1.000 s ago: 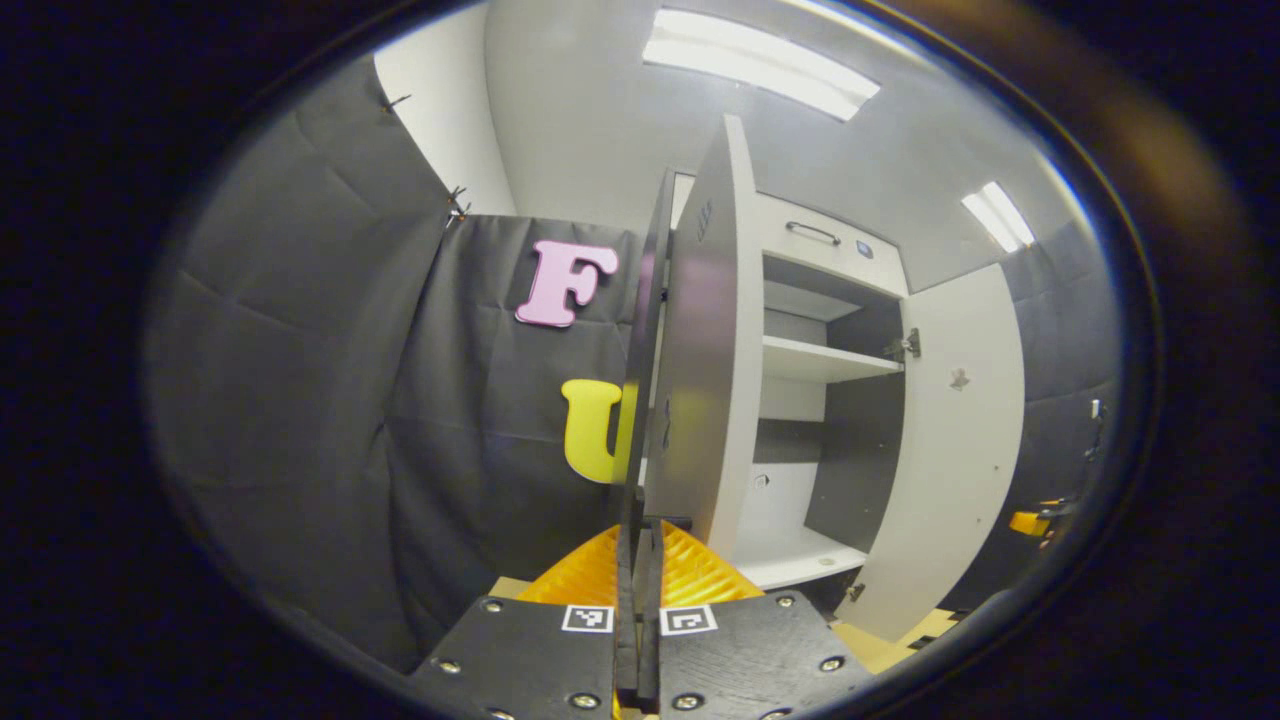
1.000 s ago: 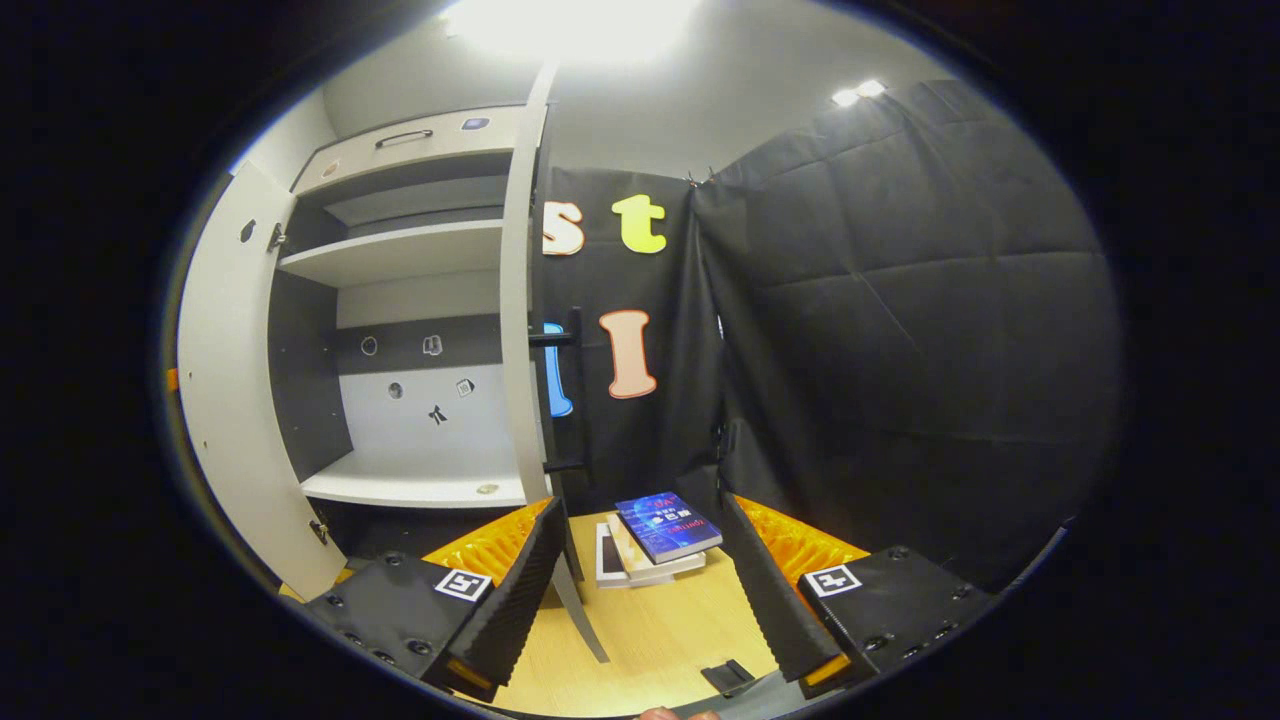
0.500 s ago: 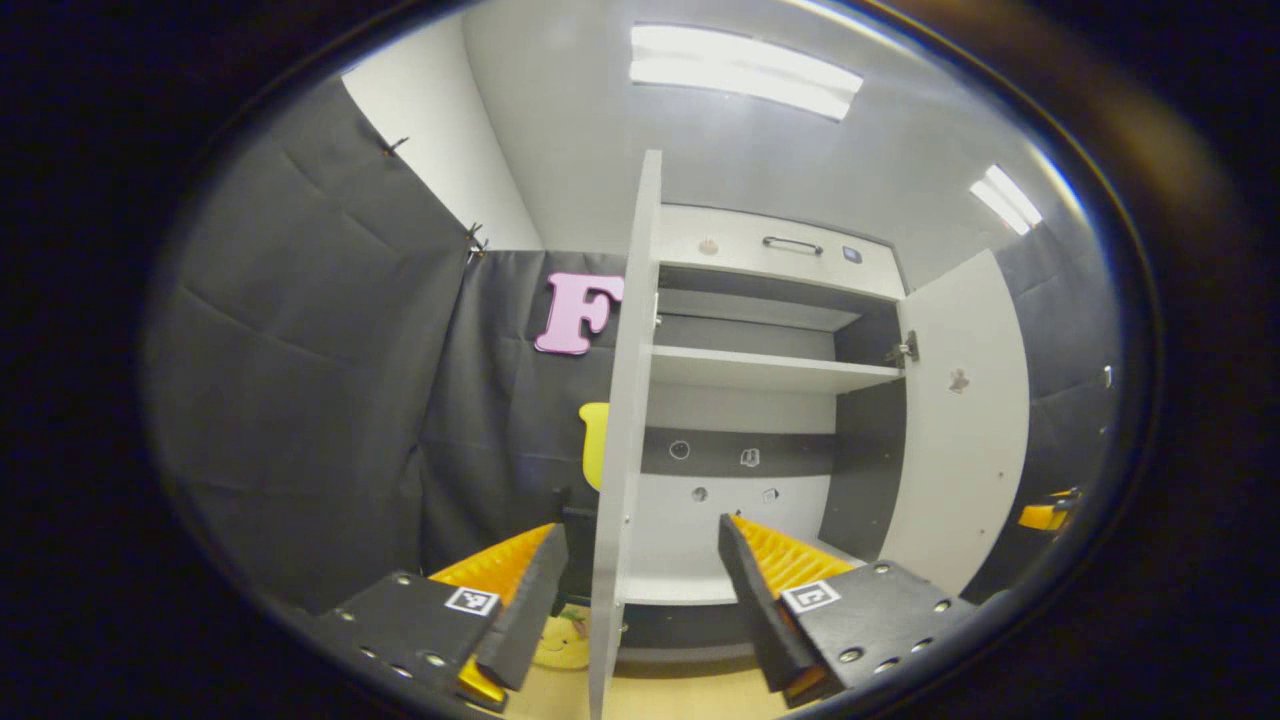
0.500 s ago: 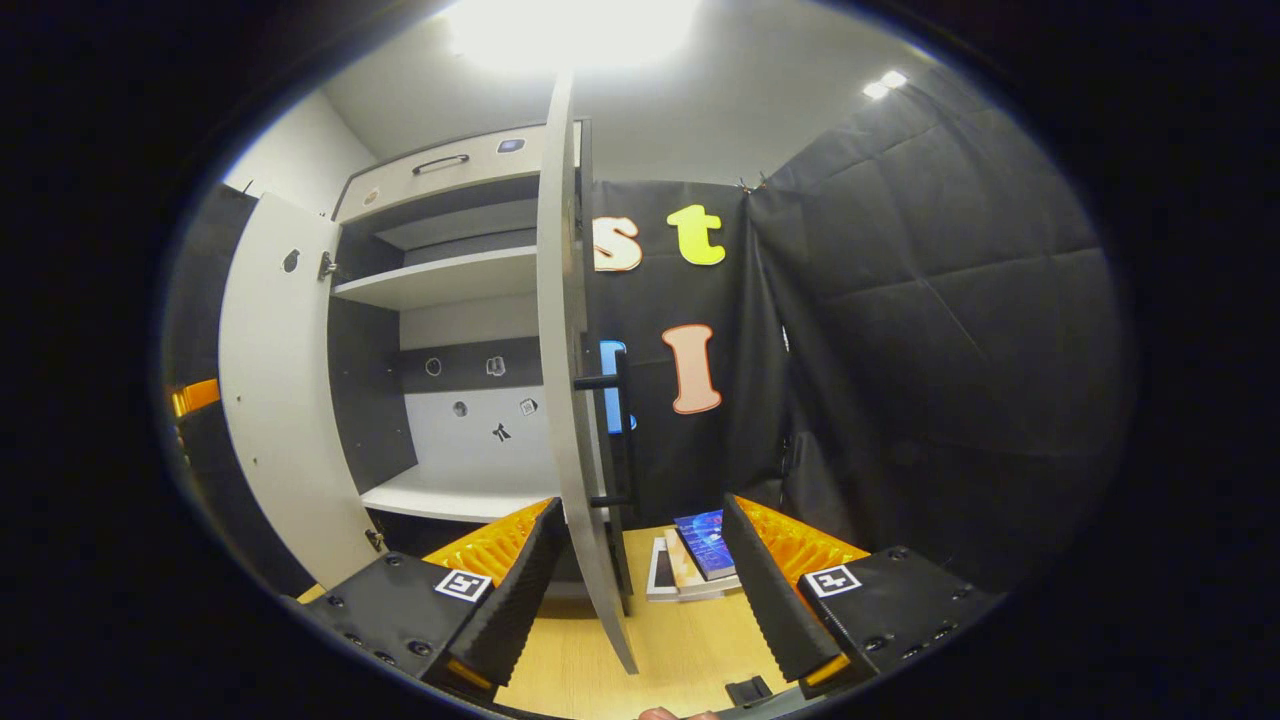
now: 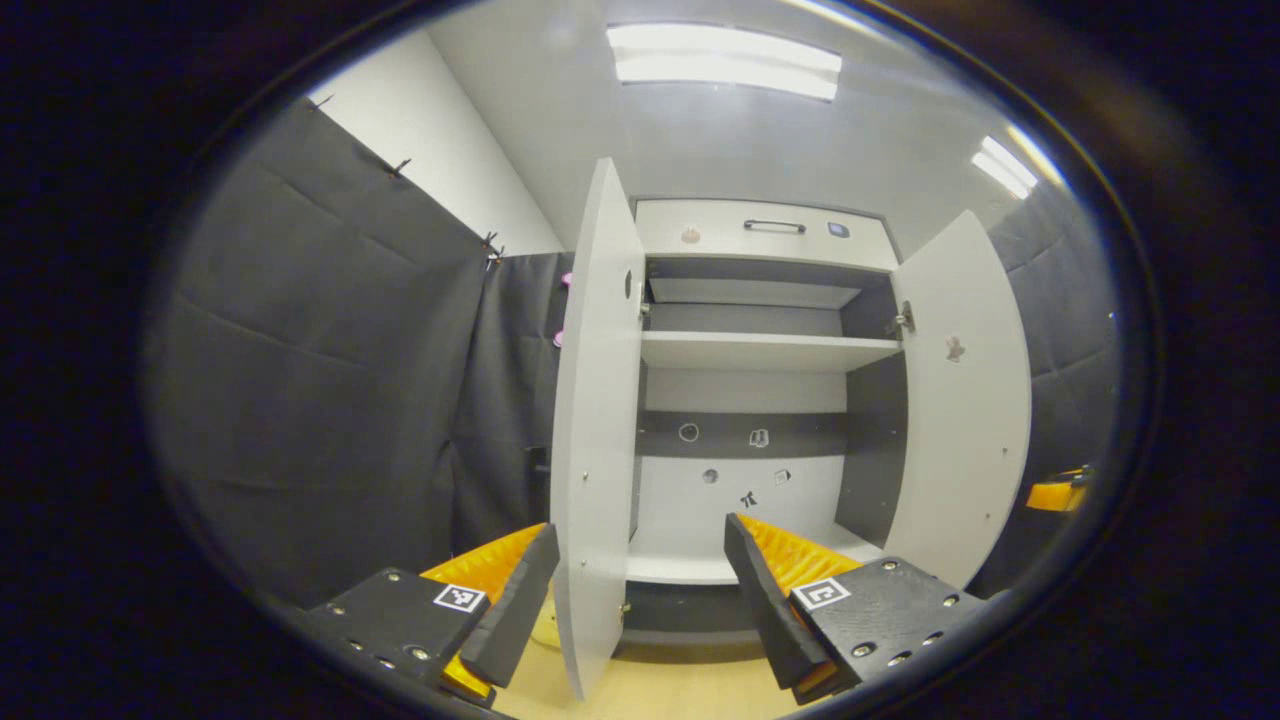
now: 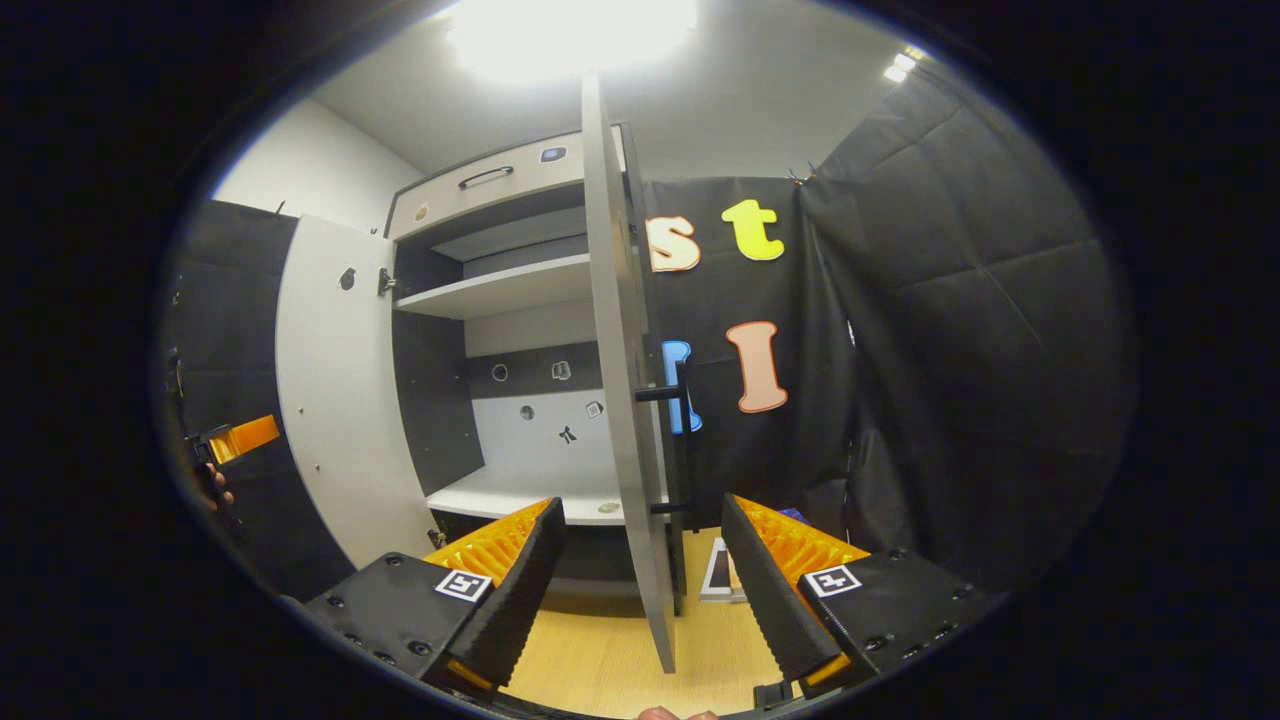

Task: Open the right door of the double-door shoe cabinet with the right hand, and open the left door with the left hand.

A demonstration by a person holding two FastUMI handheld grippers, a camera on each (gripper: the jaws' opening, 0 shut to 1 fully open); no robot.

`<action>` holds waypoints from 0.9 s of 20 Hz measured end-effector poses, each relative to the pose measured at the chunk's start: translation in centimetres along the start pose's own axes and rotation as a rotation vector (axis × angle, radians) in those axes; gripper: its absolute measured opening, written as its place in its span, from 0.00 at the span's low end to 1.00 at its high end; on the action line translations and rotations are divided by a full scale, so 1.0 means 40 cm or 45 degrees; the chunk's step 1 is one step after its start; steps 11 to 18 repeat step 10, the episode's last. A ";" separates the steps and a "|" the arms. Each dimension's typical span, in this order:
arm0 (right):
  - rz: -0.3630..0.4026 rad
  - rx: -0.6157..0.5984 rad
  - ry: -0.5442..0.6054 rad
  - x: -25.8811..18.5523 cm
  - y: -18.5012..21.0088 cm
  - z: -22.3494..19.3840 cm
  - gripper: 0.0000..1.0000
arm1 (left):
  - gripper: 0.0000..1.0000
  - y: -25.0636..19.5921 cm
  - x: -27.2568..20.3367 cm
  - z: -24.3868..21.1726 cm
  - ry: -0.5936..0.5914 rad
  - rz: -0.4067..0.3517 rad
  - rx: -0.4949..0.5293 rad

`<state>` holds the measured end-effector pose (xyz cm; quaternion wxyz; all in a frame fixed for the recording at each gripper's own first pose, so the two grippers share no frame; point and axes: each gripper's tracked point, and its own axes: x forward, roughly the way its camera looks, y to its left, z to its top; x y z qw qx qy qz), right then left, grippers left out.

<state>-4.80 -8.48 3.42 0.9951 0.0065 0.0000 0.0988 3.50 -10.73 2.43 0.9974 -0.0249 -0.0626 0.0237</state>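
while fingers (image 5: 770, 600) stand spread, left door (image 5: 595, 420) edge between them, untouched

bright ceiling panels (image 5: 725, 65) | glare blowout top, right gripper view | fisheye bend at edges | sharp

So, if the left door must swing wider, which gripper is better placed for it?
Left, probably. The left gripper is open with the free edge of the left door between its fingers; the right gripper, also open, faces the right door.

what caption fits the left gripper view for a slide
Open left claw facing the white double-door shoe cabinet, its left door and right door both swung open.
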 end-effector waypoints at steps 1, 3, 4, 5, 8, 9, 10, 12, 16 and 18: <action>0.011 -0.005 -0.003 -0.006 0.001 -0.004 0.92 | 0.94 -0.005 -0.020 -0.020 0.020 0.029 0.012; 0.046 -0.032 -0.003 -0.016 0.011 -0.021 0.92 | 0.95 -0.017 -0.055 -0.060 0.076 0.079 0.046; 0.053 -0.047 0.010 -0.022 0.012 -0.039 0.97 | 0.94 -0.024 -0.064 -0.086 0.119 0.091 0.063; 0.062 -0.050 0.033 -0.027 0.016 -0.057 0.98 | 0.94 -0.030 -0.080 -0.106 0.166 0.097 0.087; 0.079 -0.003 0.068 -0.029 0.049 -0.087 0.98 | 0.94 -0.030 -0.107 -0.119 0.183 0.101 0.125; 0.076 0.016 0.067 -0.025 0.056 -0.085 0.92 | 0.94 -0.030 -0.113 -0.118 0.182 0.093 0.130; 0.072 0.033 0.066 -0.025 0.063 -0.084 0.92 | 0.94 -0.029 -0.111 -0.125 0.185 0.088 0.131; 0.072 0.033 0.066 -0.025 0.063 -0.084 0.92 | 0.94 -0.029 -0.111 -0.125 0.185 0.088 0.131; 0.072 0.033 0.066 -0.025 0.063 -0.084 0.92 | 0.94 -0.029 -0.111 -0.125 0.185 0.088 0.131; 0.072 0.033 0.066 -0.025 0.063 -0.084 0.92 | 0.94 -0.029 -0.111 -0.125 0.185 0.088 0.131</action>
